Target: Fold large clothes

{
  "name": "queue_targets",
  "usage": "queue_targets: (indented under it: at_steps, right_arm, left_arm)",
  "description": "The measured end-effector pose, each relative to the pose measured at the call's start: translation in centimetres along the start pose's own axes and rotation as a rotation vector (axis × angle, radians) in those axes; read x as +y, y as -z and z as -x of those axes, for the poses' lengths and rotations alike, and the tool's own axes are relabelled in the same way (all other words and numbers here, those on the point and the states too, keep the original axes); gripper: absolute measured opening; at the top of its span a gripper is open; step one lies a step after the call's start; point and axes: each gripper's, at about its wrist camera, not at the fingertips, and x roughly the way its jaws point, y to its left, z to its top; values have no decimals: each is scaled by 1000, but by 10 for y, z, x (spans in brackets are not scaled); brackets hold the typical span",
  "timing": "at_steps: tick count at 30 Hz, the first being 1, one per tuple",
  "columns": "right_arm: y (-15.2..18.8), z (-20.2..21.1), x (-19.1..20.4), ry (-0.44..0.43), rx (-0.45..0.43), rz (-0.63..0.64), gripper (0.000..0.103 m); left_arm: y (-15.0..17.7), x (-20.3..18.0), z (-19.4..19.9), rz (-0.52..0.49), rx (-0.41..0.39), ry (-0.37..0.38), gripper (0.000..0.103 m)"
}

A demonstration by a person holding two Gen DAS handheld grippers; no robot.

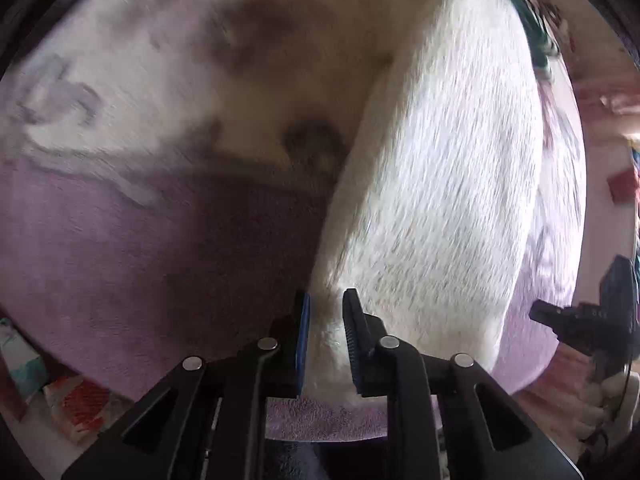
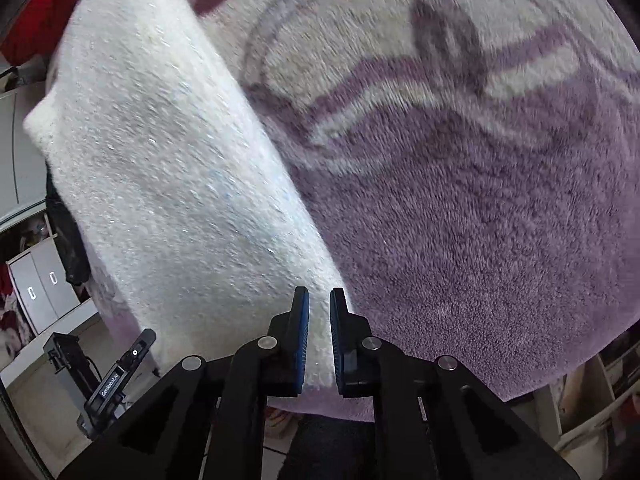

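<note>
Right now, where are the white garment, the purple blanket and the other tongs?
white garment [image 2: 180, 184], right wrist view, middle of fabric.
purple blanket [image 2: 480, 240], right wrist view, bare plush area.
left tongs [image 2: 142, 342], right wrist view, fingertip.

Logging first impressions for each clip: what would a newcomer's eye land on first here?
The white fuzzy garment dominates, a long pale band running up from the fingers in both wrist views. Each gripper is shut on an edge of it: the left gripper and the right gripper. Beneath lies a purple blanket with a pale swirling pattern, filling most of the right wrist view.
</note>
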Motion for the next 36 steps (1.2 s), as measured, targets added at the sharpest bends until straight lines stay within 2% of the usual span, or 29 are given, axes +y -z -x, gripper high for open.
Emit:
queue_targets:
  at_steps: [2,4,7,9,11,13,15,18,20,22,23,25,27,29,30,31,33,36]
  right_arm:
    - [-14,20,26,-24,-33,62,12]
    - [-40,28,58,-54,-52,122,12]
    - [-86,28,125,-43,-102,225,12]
    - [-122,26,165,-28,-126,276,12]
    - [-152,11,188,9,-129,293,12]
    - [-174,-15,204,67,-83,301,11]
    - [-197,-42,198,104,-26,259,6]
    - [-215,-62,200,110,-20,235,0]
    - [-220,-62,199,98,14,219,0]
    - [-223,-44,198,99,68,233,1]
    - [-224,-29,207,102,63,259,1]
    - [-226,8,222,73,-52,299,1]
    - [-244,16,241,57,-114,326,1]
    - [-277,-16,253,92,-84,307,1]
    - [-289,-42,249,131,-50,297,0]
    - [-297,-59,238,123,-51,279,0]
    - [-308,-60,225,77,-47,190,0]
    - [-297,-33,237,127,-37,266,0]
  left_arm:
    - [-26,-17,35,10,-91,30,15]
    - [-65,-43,49,-6,-123,78,15]
    - [-125,-82,34,-68,-155,155,15]
    - [-164,-106,2,-128,-134,117,15]
    - [-195,-120,-43,-167,-59,40,15]
    - [-217,-112,-77,-162,28,27,15]
    - [-224,-100,-81,-149,30,72,12]
    - [-223,-81,-83,-139,27,102,8]
    - [-225,-73,-80,-118,43,127,7]
    - [-225,-74,-70,-142,41,119,7]
    - [-224,-76,-63,-172,29,108,7]
    - [-227,-78,-67,-200,41,95,7]
    - [-234,-75,-77,-190,55,111,7]
    - [-248,-69,-82,-167,61,134,7]
    - [-251,-65,-82,-164,58,136,7]
    - [-252,-59,-82,-164,50,137,7]
    - [-254,-50,-78,-149,52,152,7]
    - [-261,-53,-71,-115,53,183,6]
